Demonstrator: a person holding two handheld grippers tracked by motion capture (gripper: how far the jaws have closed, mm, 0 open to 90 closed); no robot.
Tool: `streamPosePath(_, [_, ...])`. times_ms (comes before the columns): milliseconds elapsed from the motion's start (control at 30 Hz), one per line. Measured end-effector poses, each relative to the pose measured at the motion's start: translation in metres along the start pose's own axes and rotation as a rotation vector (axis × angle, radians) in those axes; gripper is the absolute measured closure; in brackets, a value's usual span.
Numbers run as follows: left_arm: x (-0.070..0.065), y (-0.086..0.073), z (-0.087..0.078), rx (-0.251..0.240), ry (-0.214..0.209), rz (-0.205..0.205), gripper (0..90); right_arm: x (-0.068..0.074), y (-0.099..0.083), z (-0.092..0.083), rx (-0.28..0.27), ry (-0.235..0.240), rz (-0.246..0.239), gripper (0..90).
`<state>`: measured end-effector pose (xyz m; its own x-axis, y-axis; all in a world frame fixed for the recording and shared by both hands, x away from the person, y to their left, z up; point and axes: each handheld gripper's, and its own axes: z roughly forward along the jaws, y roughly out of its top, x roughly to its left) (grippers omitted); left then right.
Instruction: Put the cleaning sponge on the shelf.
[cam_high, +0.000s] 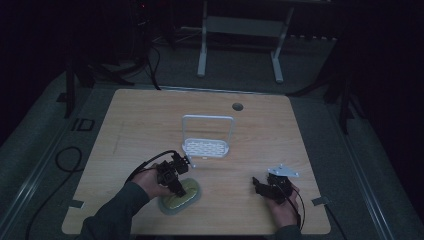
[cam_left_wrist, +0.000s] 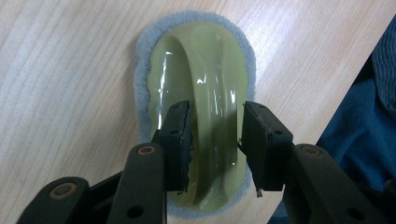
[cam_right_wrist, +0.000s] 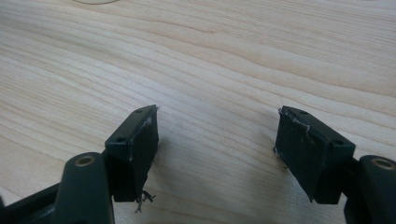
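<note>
At the near left of a pale wood-grain table (cam_high: 150, 115), the left gripper (cam_left_wrist: 215, 135) hangs over a glossy olive-green oval scrubber (cam_left_wrist: 205, 60) with a raised arched handle and fuzzy grey pad rim, its black jaws straddling the handle, not visibly pressing. The right gripper (cam_right_wrist: 215, 140) gapes wide and empty at near right; a white wire rack (cam_high: 207, 137) stands mid-table

Oval scrubber (cam_left_wrist: 205, 93): glossy yellow-green grip, raised central ridge, grey pad beneath; flat on table, near side of white rack (cam_high: 207, 140).
</note>
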<state>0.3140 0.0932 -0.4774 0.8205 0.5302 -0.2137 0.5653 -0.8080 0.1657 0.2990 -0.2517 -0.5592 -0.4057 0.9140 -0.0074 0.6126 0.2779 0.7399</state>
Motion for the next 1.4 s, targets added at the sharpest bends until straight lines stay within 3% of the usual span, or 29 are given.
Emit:
streamPosePath(500, [-0.002,0.001,0.003,0.014,0.014,0.015,71.1,0.0,0.0,0.0,0.0,0.0,0.0,29.4])
streamPosePath(767, [0.0,0.001,-0.001,-0.009,0.07,0.019,71.7,0.0,0.0,0.0,0.001,0.0,0.001,29.4])
streamPosePath(1400, [0.006,0.006,-0.009,-0.028,0.117,0.043,71.8,0.0,0.0,0.0,0.0,-0.001,0.003,29.4])
